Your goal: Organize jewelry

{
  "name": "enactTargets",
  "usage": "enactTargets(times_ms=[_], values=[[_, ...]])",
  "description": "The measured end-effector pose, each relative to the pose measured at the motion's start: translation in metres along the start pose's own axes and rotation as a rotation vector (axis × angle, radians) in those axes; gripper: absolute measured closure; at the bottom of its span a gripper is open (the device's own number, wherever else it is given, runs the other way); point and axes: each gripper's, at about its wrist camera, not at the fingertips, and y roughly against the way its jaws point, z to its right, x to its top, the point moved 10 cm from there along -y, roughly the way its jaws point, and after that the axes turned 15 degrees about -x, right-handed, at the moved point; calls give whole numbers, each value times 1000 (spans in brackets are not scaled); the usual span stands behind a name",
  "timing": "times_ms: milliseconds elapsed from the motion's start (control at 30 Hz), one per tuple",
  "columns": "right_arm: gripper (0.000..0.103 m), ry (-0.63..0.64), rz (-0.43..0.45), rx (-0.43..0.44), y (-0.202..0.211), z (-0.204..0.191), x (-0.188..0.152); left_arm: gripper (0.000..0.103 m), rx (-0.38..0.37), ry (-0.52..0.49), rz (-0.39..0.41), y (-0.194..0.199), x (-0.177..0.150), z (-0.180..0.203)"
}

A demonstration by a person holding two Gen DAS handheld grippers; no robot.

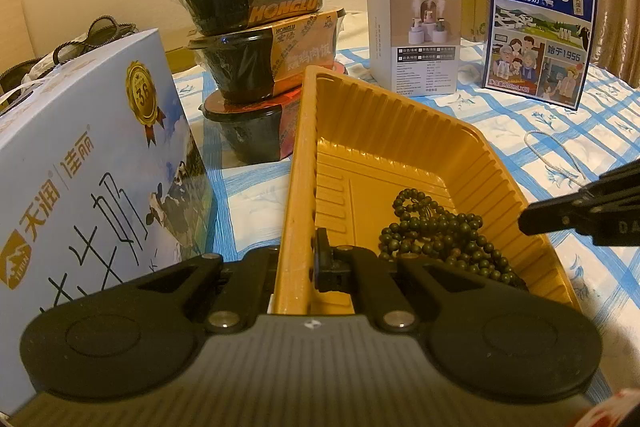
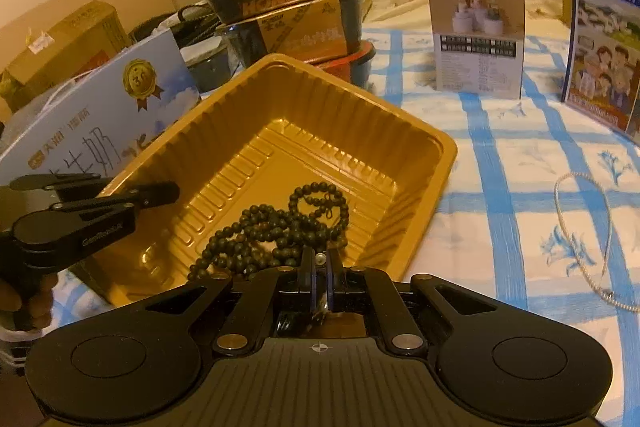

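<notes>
A ribbed yellow plastic tray (image 1: 400, 147) (image 2: 436, 143) lies on the blue-checked cloth. A long string of dark green beads (image 1: 440, 235) (image 2: 288, 223) is heaped on its floor. My left gripper (image 1: 298, 263) (image 2: 140, 189) is shut on the tray's near left rim, one finger inside the wall and one outside. My right gripper (image 2: 319, 263) (image 1: 526, 223) hovers over the tray's near edge, shut on a small white pearl-like piece (image 2: 319, 258). A thin silvery chain (image 2: 592, 239) (image 1: 554, 155) lies on the cloth to the right of the tray.
Three stacked instant-meal bowls (image 1: 256, 39) stand behind the tray. A large pale-blue milk carton (image 1: 88, 163) is close on the left. A small white box (image 1: 416, 39) and a blue milk carton (image 1: 540, 27) stand at the back right. A hand (image 2: 24, 301) holds the left gripper.
</notes>
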Motion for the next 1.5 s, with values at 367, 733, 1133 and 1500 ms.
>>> enactTargets(times_ms=[367,733,1133,1500], values=[[65,-35,32,-7,10,4,7,100,1,-1,0,0,0,0],[63,-82,4,-45,20,29,-10,100,0,-1,0,0,0,0],[63,-148,-26,-142,35,84,-35,100,0,-1,0,0,0,0],[63,-181,-28,-249,45,142,-41,100,1,0,0,0,0,0]])
